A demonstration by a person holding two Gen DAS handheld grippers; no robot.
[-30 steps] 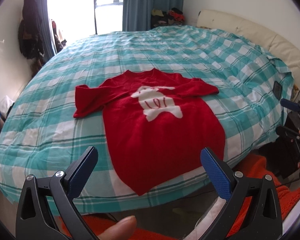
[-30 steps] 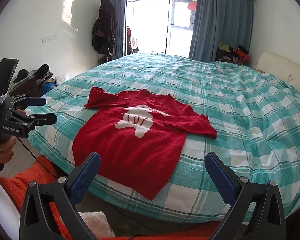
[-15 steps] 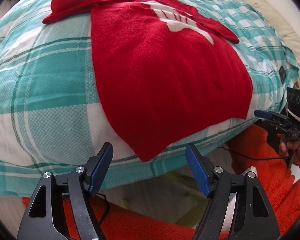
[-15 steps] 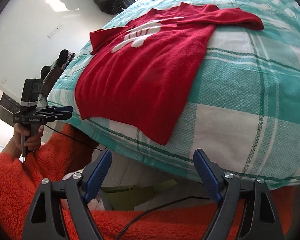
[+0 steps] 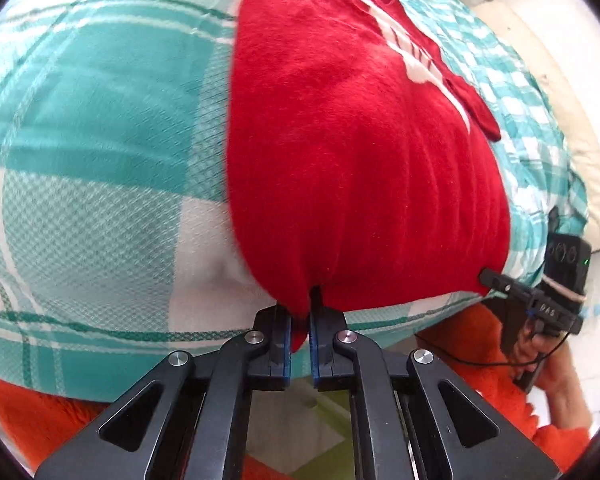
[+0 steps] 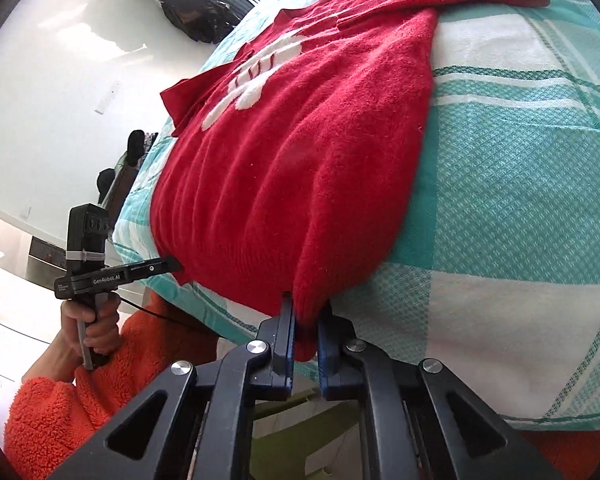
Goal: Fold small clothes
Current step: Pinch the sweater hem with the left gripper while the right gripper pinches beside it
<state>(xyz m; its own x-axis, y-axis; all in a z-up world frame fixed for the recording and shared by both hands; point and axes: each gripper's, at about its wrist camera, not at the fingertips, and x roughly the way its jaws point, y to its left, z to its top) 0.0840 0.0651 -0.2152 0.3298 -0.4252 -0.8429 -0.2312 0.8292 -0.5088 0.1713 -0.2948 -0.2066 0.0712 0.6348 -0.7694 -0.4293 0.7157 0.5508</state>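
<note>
A small red sweater (image 5: 352, 152) with a white figure on its chest lies flat on the bed, its hem at the near edge; it also shows in the right wrist view (image 6: 300, 168). My left gripper (image 5: 300, 332) is shut on the hem's left corner. My right gripper (image 6: 306, 334) is shut on the hem's right corner. Each gripper shows in the other's view, the right one (image 5: 496, 278) and the left one (image 6: 168, 266), both pinching the hem. The hem hangs slightly over the bed edge between them.
The bed has a teal and white checked cover (image 5: 100, 160), also in the right wrist view (image 6: 520, 200). A cream headboard (image 5: 580, 152) is at the right. The person's orange fleece sleeves (image 6: 60, 412) are below the bed edge. Dark clothes (image 6: 192, 8) hang on the far wall.
Both grippers moved in to the near bed edge and closed from wide open onto the two bottom corners of the sweater.
</note>
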